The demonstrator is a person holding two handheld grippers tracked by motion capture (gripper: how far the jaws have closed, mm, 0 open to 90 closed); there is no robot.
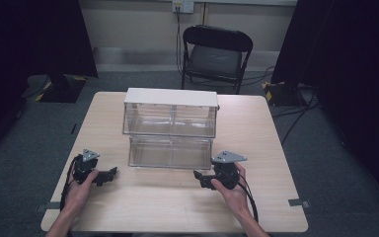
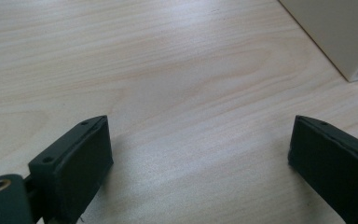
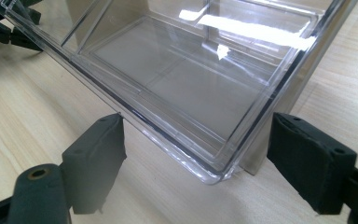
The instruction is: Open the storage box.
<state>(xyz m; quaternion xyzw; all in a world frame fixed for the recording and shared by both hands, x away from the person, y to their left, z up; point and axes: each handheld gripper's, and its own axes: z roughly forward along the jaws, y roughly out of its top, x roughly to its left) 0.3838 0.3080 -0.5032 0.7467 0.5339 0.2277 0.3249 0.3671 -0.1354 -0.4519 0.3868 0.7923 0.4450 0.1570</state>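
- Clear drawer (image 1: 170, 153): pulled out of the bottom slot of the white-topped cabinet (image 1: 170, 98), mid-table (image 1: 177, 207); an upper drawer (image 1: 170, 120) sits closed above it.
- Right gripper (image 1: 200, 178): jaws apart, empty, just off the drawer's right front corner (image 3: 214, 175).
- Left gripper (image 1: 109, 174): jaws apart, empty, left of the drawer's front.
- Folding chair (image 1: 216, 54): beyond the cabinet.

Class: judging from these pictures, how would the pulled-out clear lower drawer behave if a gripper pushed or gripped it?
The lower drawer looks like thin, rigid clear plastic, so probably stiff but crackable. It appears empty, so likely light and easily slid. Its glossy walls may slip between the right gripper jaws, which stand open around its corner.
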